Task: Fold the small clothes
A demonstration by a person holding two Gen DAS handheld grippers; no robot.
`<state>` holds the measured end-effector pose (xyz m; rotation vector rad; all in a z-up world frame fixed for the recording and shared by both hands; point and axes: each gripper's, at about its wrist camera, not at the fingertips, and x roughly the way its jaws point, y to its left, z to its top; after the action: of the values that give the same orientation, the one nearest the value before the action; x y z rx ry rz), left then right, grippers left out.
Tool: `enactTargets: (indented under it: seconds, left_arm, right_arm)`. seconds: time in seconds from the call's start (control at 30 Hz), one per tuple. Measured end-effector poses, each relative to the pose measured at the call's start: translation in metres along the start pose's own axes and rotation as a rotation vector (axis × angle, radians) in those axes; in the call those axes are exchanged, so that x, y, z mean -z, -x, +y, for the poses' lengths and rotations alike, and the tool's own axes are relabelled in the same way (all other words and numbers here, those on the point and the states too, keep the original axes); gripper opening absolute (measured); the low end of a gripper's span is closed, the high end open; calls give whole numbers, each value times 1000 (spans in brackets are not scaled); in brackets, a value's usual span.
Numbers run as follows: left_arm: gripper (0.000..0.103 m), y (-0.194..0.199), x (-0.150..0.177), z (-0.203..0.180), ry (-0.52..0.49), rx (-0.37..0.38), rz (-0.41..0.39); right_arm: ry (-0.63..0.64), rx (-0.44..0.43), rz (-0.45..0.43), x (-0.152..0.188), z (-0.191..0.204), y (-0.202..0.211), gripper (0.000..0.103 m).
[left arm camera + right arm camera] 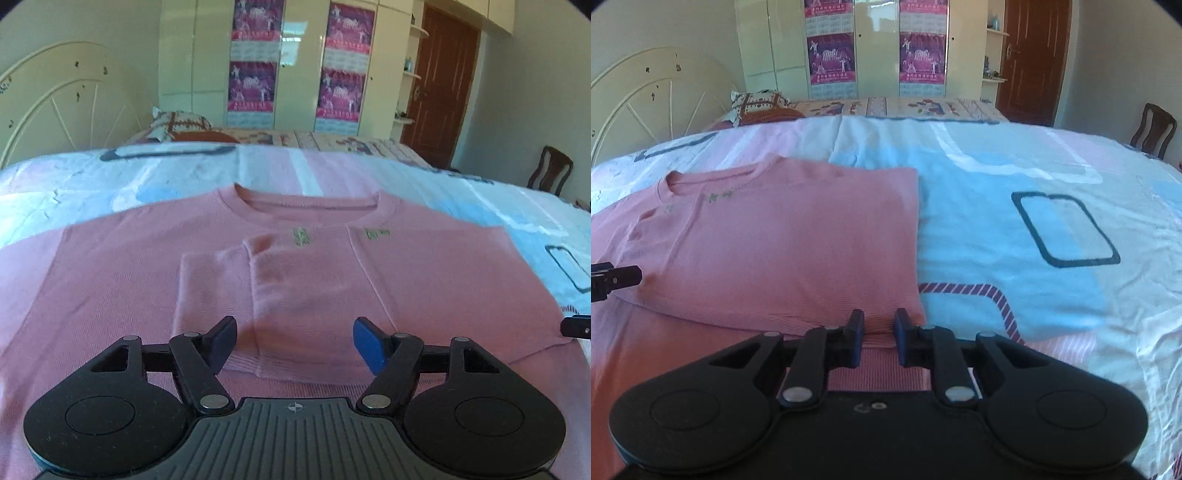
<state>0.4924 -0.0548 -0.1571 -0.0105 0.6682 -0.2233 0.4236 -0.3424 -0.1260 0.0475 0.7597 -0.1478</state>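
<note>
Left gripper (294, 341) hangs spread and empty over the pink shirt (295, 266), which fills mid-frame on the bedspread (1015, 229). Right gripper (879, 338), low in its frame, stands narrowly parted; whether it pinches the shirt's hem cannot be told. Tugging that hem could drag the folded sleeves askew.

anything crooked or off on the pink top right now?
Nothing damaged or spilled. The pink top lies flat on the bedsheet, sleeves folded in; the folded sleeve shows a small lopsided crease near the collar. The right edge runs straight.
</note>
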Motion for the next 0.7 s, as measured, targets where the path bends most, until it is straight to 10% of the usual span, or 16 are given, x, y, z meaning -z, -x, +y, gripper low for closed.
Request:
enactTargets:
  seconds: [0.37, 0.7]
  left_arm:
    - [70, 15, 10, 41, 76, -26, 8]
    - [70, 76, 59, 194, 404, -265, -15]
  right_arm:
    - [-5, -1, 3, -8, 12, -1, 21]
    - [-33, -39, -8, -9, 38, 6, 30]
